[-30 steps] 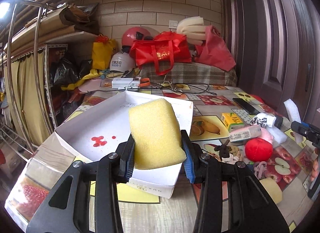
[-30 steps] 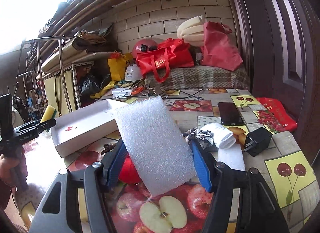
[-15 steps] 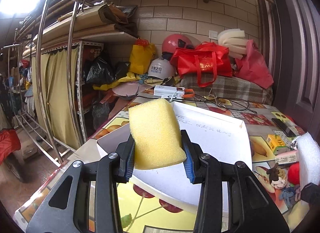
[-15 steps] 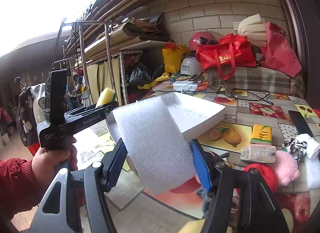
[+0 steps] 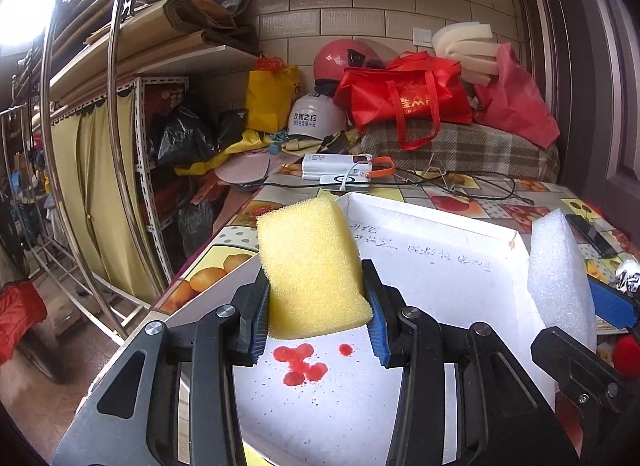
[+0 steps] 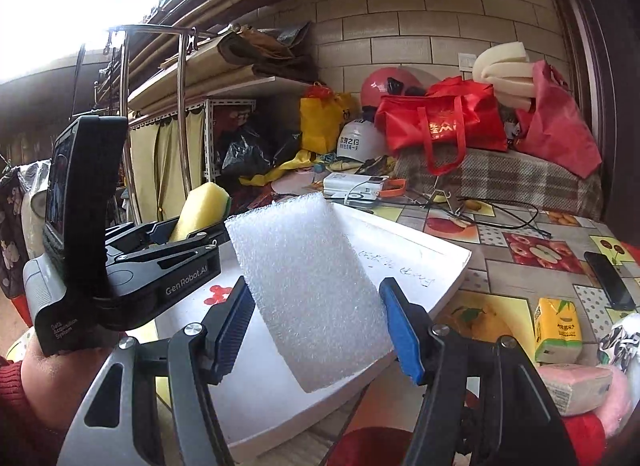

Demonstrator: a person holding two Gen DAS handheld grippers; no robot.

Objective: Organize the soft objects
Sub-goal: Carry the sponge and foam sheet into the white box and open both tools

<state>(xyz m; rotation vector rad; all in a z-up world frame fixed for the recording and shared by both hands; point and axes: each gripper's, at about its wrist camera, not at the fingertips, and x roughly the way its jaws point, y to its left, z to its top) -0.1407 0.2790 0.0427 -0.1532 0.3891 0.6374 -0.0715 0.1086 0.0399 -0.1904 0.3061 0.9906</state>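
Currently both grippers hang over the white cardboard tray (image 5: 440,250), each loaded. Left gripper (image 5: 316,318): blue pads clamped on the lower sides of a yellow sponge (image 5: 310,266), which stands upright above red stains (image 5: 300,364) on the tray floor. Right gripper (image 6: 320,330): jaws clenched on a white foam block (image 6: 308,286), tilted, over the tray's near right portion. Handwriting marks the tray floor near its far wall. Juice carton (image 6: 558,330) and phone (image 6: 610,280) lie on the fruit-print tablecloth (image 6: 532,254), right of the tray.
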